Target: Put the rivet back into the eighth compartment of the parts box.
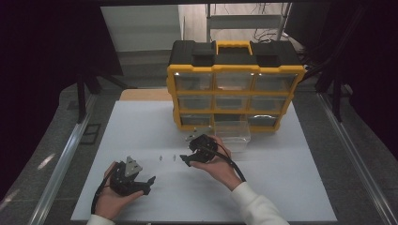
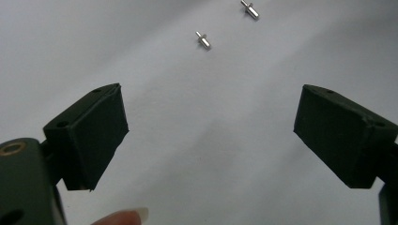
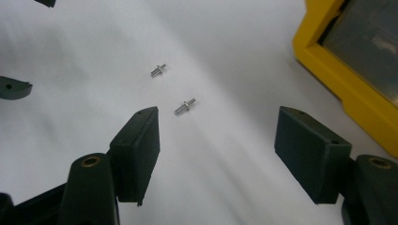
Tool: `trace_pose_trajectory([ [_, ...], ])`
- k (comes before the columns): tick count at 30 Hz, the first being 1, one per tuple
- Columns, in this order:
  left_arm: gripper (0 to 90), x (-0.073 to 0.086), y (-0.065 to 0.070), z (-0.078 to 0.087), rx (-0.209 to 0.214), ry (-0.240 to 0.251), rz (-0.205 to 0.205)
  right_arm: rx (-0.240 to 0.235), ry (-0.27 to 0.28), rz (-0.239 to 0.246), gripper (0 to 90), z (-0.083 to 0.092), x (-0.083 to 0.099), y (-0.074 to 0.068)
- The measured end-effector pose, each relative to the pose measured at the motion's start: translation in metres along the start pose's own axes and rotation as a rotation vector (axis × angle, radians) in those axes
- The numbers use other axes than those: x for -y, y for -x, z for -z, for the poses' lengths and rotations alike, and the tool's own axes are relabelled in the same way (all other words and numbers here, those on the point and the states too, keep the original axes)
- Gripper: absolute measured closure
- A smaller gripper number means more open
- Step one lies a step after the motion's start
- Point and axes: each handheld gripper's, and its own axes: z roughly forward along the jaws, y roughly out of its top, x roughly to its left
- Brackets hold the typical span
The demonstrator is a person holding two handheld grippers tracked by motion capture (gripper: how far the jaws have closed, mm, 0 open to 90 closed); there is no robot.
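High view
Work surface: a white table top (image 1: 141,126) carries a yellow and black drawer organizer (image 1: 233,84) at its far side.
Open drawer: one clear drawer (image 1: 233,133) in the bottom row stands pulled out toward the person; its contents cannot be made out.
Task parts: two small metal pins (image 1: 161,158) (image 1: 174,157) lie side by side on the bare table, between the two hands and well apart from the open drawer.
Right gripper (image 1: 185,159): held near the pins, just to their right, jaws spread, nothing between them.
Left gripper (image 1: 149,183): held low near the front edge, below and left of the pins, jaws spread and empty.

Left gripper view
Jaws: wide apart, with bare table between them.
Pins: both pins (image 2: 203,40) (image 2: 250,10) lie ahead of the jaws, not yet reached.

Right gripper view
Jaws: apart, no contact with any part.
Near pin (image 3: 184,107): lies flat just ahead of the left jaw, untouched.
Far pin (image 3: 157,70): lies beyond it, also flat.
Organizer frame (image 3: 338,93): visible at the right, near the gripper.

Progress
Done: a drawer appears ready to receive parts.
Left: both pins remain on the table; pick-up and placing are judged still to come, most likely by the right gripper on the near pin first.
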Motion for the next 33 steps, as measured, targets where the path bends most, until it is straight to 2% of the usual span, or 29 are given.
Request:
trace_pose_trajectory([
  [11,10.3,0.000,-0.001,0.001,0.000,0.001,0.002,-0.010,-0.036,-0.010,32.0,-0.022,-0.004,-0.001],
  [33,10.3,0.001,-0.001,0.000,0.001,-0.004,0.001,-0.002,-0.074,-0.020,32.2,-0.042,-0.004,0.001],
])
